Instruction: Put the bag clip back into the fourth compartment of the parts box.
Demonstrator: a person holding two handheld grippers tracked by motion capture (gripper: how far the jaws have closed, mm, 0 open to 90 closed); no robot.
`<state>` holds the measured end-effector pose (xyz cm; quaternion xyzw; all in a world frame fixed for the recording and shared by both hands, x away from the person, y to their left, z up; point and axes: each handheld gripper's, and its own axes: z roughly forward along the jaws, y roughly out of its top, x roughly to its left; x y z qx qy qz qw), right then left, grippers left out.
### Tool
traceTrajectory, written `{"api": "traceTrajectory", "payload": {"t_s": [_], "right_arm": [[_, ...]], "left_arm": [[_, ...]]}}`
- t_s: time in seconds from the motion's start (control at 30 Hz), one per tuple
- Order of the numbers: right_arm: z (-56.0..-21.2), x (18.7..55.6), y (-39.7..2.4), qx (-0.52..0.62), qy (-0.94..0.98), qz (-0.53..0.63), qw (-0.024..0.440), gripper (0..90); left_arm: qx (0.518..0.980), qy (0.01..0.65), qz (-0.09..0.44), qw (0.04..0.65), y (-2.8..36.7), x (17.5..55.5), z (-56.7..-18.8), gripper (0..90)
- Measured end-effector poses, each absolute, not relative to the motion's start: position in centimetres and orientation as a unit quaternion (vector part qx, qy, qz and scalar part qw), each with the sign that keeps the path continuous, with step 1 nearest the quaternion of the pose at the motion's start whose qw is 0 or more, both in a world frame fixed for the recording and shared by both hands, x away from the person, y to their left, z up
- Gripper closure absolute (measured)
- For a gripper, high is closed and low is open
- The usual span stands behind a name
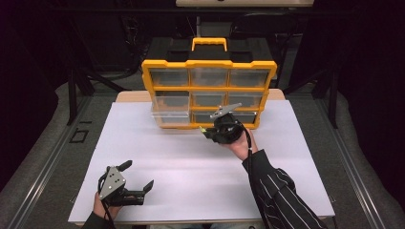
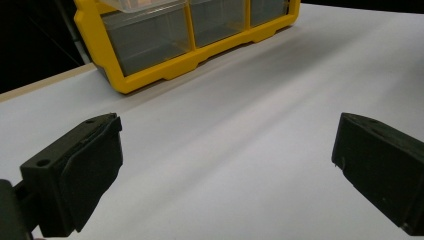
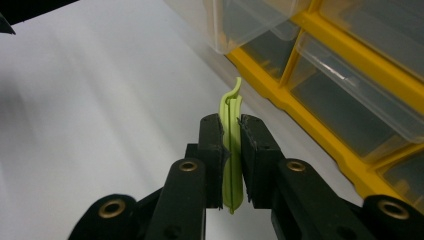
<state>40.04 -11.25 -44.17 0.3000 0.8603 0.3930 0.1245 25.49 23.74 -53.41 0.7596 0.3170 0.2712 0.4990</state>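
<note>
— Organizer first: that yellow plastic parts cabinet with clear drawers (image 1: 208, 90) stands upright at the far side of your white counter (image 1: 200, 167). Looks rigid and bulky; I'd judge it stays put unless you shove it. One clear plastic drawer (image 1: 170, 109) at its left column sticks out toward you.

— And the small piece you're carrying?

— Your right gripper (image 3: 230, 165) has its fingers (image 3: 212, 150) closed tight on a thin lime-green plastic clip (image 3: 232, 150), edge-on between the pads, just in front of the cabinet's lower drawers. It looks feather-light, smooth and slightly springy, so I'd expect it to twist or squirt out if you ease off carelessly.

— Where should you hold it?

— Across the flat middle, as you have it now, with the curved tip free.

— Your other hand?

— Your left gripper (image 1: 136, 180) sits low near the counter's near-left corner, fingers (image 2: 80, 170) spread wide, holding nothing.
</note>
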Motion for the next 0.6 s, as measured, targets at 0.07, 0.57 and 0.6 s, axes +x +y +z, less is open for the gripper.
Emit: {"api": "traceTrajectory", "payload": {"t_s": [0.07, 0.57, 0.6], "right_arm": [[-43.7, 40.2, -11.2, 0.295, 0.861, 0.394, 0.127, 80.5], [-41.8, 41.0, -11.1, 0.277, 0.866, 0.395, 0.128, 80.5], [-41.7, 41.1, -11.2, 0.278, 0.865, 0.397, 0.129, 80.5]], "left_arm": [[0.759, 0.318, 0.271, 0.499, 23.8, 25.5, -53.4, 0.3], [0.758, 0.320, 0.270, 0.500, 23.7, 25.5, -53.4, 0.3], [0.756, 0.322, 0.270, 0.501, 23.7, 25.5, -53.4, 0.2]]}}
